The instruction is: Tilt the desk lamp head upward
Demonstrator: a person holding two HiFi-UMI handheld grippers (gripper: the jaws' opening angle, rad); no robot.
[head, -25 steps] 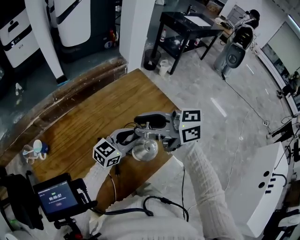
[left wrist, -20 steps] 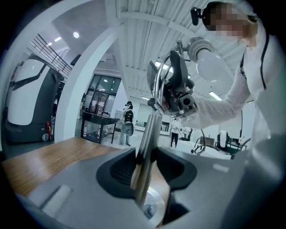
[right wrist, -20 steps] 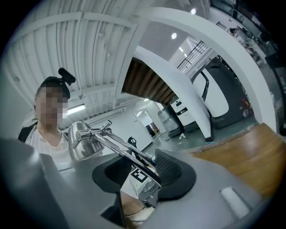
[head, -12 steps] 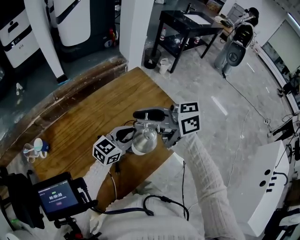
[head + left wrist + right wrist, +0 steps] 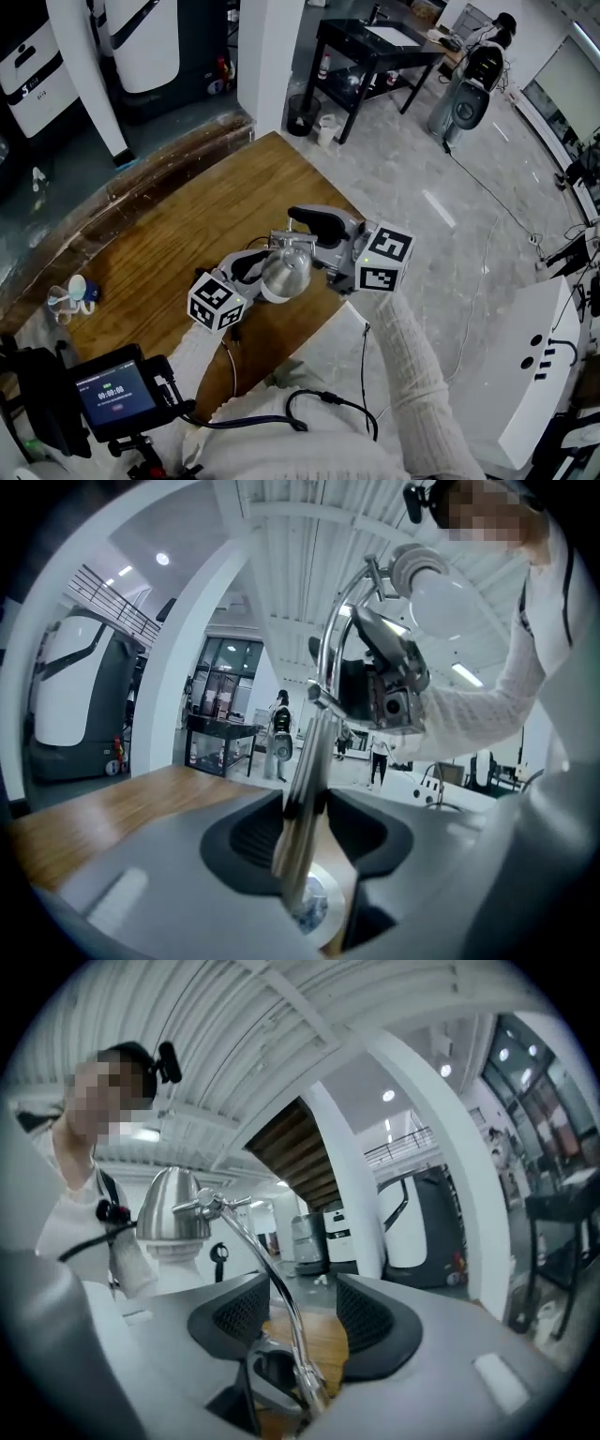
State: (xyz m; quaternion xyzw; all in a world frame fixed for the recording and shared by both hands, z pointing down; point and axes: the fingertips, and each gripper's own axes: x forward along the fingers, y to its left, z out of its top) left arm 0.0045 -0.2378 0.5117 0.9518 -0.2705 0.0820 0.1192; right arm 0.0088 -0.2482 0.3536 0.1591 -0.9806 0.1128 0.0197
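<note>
A chrome desk lamp stands on the wooden table [image 5: 178, 234]. Its dome head [image 5: 283, 272] shows in the head view; the left gripper view shows the head's white underside [image 5: 441, 602]. My left gripper [image 5: 249, 272] is shut on the thin lamp stem [image 5: 305, 780], just above the round base [image 5: 314, 904]. My right gripper [image 5: 315, 242] hangs beside the lamp head with its jaws opening; nothing is pressed between them. In the right gripper view the curved lamp arm [image 5: 267, 1279] and head [image 5: 173, 1206] lie beyond that gripper [image 5: 295, 1312], untouched.
The lamp sits near the table's right edge, with grey floor [image 5: 422, 178] past it. A small pale bottle [image 5: 70, 295] stands at the table's left. A black table [image 5: 375, 47] and white machines [image 5: 141, 37] stand farther off. A screen device [image 5: 117, 394] is at bottom left.
The right gripper's jaws have opened off the lamp head and its marker cube has dropped toward the lower right. The lamp head has shifted slightly up. The left gripper has stayed on the stem.
</note>
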